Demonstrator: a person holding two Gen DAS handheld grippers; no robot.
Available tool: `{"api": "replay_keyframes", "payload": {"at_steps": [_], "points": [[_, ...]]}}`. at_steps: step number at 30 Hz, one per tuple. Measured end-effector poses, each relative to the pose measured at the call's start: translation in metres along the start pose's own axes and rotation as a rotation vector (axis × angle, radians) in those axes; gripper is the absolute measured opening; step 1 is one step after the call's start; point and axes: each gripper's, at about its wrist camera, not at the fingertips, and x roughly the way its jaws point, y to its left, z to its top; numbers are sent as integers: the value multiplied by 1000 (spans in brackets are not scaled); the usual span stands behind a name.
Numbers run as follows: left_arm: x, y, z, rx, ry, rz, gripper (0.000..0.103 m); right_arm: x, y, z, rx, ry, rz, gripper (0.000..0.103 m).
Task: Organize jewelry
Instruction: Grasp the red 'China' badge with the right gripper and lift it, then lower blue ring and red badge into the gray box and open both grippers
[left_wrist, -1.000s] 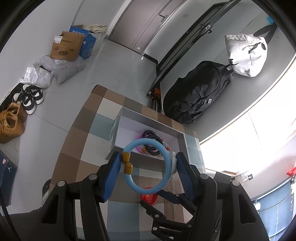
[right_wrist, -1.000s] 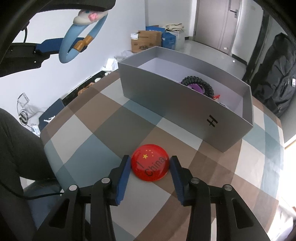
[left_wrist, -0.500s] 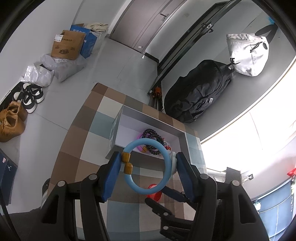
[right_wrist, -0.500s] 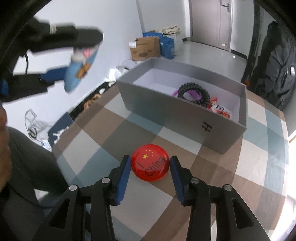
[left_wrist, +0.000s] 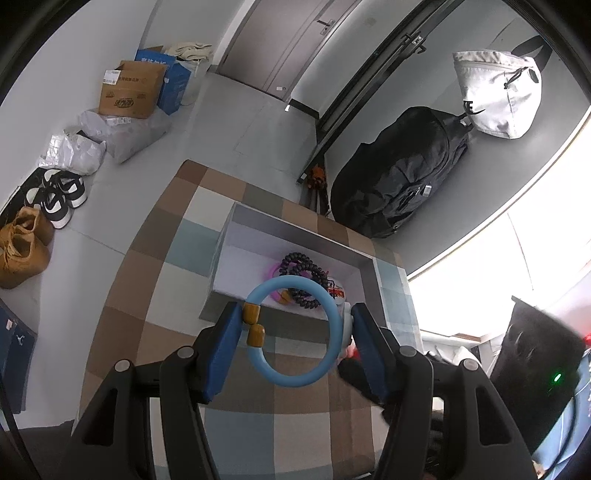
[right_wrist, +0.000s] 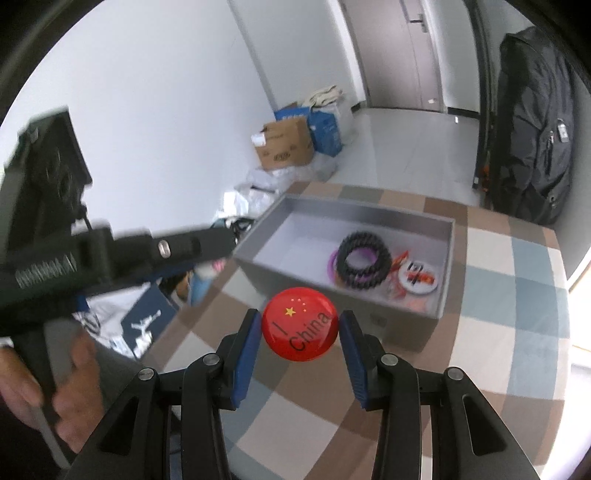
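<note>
My left gripper (left_wrist: 293, 332) is shut on a light-blue ring bracelet (left_wrist: 325, 314) with two gold beads, held high above the table in front of the grey box (left_wrist: 291, 227). My right gripper (right_wrist: 297, 326) is shut on a red round "I China" badge (right_wrist: 300, 324) and holds it in the air near the box's front wall (right_wrist: 332, 291). The box holds a black coil bracelet (right_wrist: 364, 264), a purple ring, a white badge (right_wrist: 419, 277) and small orange pieces. The left gripper's body (right_wrist: 110, 254) shows blurred at the left of the right wrist view.
The box stands on a checked tablecloth (right_wrist: 509, 332). On the floor beyond are cardboard boxes (left_wrist: 129, 92), plastic bags, shoes (left_wrist: 55, 195) and a black backpack (left_wrist: 402, 177) against the wall. A white bag (left_wrist: 498, 99) hangs above it.
My right gripper has lifted the red badge off the tablecloth and carried it up towards the box. The left gripper holds the blue bracelet as before, a little higher.
</note>
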Motion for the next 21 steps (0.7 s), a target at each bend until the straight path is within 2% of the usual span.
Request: {"api": "replay_keyframes", "payload": {"at_steps": [3,9,13,21], "points": [[5,-4,4,3,-3,13,55,-2,-7,9,28,-26,9,42],[19,-4,17,-52,-1,-6,55,-4,-27,23,106,-47,42,42],[25,-11,26,-43,-8,-3,55,-5,-36,32,128,-67,36,42],[48,-5,34,-82,44,5,55,-1,-56,42,180,-81,26,42]]}}
